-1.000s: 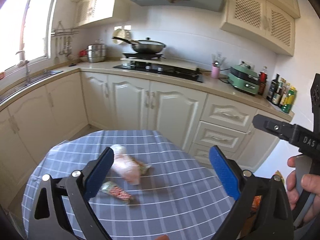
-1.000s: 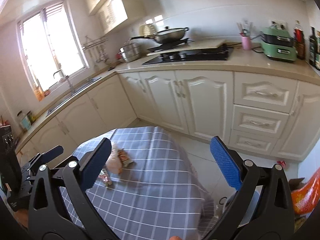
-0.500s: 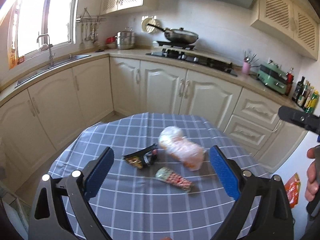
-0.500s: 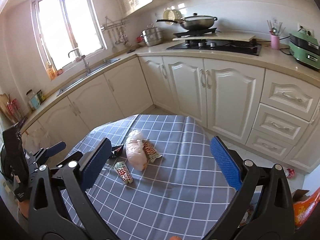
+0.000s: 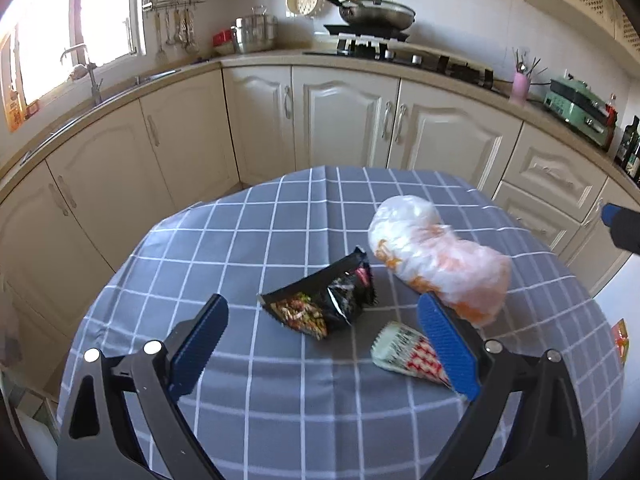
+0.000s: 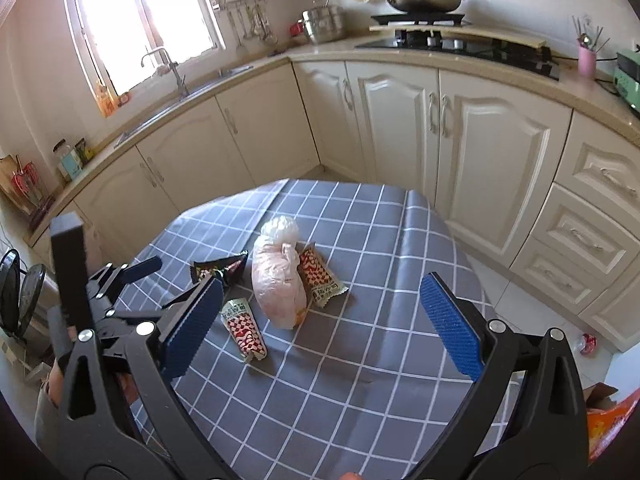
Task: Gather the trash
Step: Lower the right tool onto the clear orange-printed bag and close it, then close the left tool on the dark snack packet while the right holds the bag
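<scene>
On the table's grey checked cloth (image 5: 256,240) lie a knotted pale plastic bag (image 5: 436,252), a torn black snack wrapper (image 5: 324,300) and a red-and-white checked wrapper (image 5: 408,354). The right wrist view shows the bag (image 6: 280,276), the black wrapper (image 6: 220,268), the checked wrapper (image 6: 244,330) and a second checked wrapper (image 6: 320,276) behind the bag. My left gripper (image 5: 324,360) is open and empty, above the table just short of the black wrapper. My right gripper (image 6: 320,332) is open and empty, above the cloth (image 6: 360,360) near the bag.
Cream kitchen cabinets (image 5: 340,120) and a worktop with a hob and pan (image 5: 376,12) run behind the table. A sink (image 6: 188,88) sits under the window. An orange bag (image 6: 608,420) is on the floor at the right. The left gripper's body (image 6: 92,292) shows at the table's left.
Both grippers have swung left and down toward the table. The trash now sits nearer and more central in both views. Both stayed open.
</scene>
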